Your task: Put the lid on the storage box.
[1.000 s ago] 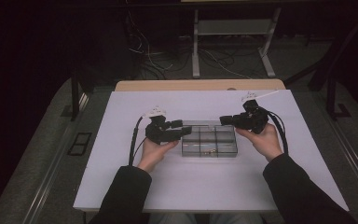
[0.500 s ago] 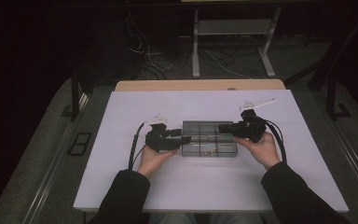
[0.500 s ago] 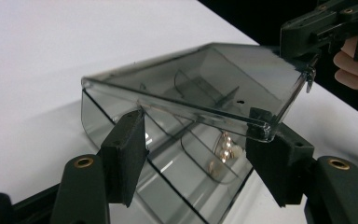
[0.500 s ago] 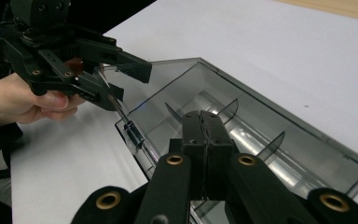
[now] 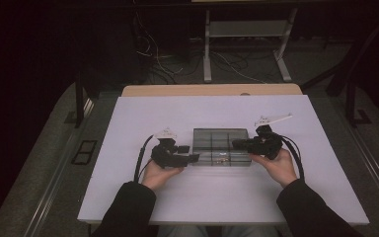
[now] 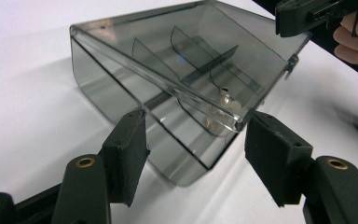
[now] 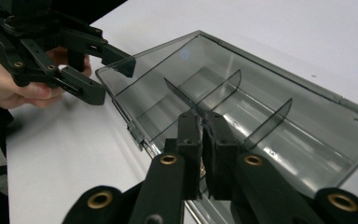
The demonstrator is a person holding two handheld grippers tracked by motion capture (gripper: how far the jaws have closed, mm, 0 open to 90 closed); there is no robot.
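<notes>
While both hands close in on it, the smoky-grey, see-through plastic compartment box [image 5: 222, 145] lies flat in the middle of the white table [image 5: 202, 113], and everything else is placed from that box. The left gripper [image 5: 195, 158] is at its left short end. In the left gripper view its jaws stand about half open with a corner of the box between the pads [image 6: 126, 149], which do not appear to press on it. The right gripper [image 5: 235, 144] comes in over the box's right end. In the right gripper view its jaws [image 7: 201, 123] are drawn almost together and have just been opening a little, leaving a slit. I cannot tell whether the lid's thin rim sits in that slit.

I judge the box light, rigid and brittle. Its walls are thin and glossy, so it would slide on the smooth tabletop and slip from pads that bite too lightly, while a hard squeeze could crack it. A few small pale metal parts [image 6: 223, 99] lie loose in one compartment between the thin curved dividers [image 7: 205, 95] and would roll if the box tipped. The better hold is probably across a short end wall near a corner, where the plastic is stiffest. That steadies the body while the lid is worked at the small clasp [image 6: 290, 61] on the long edge.
</notes>
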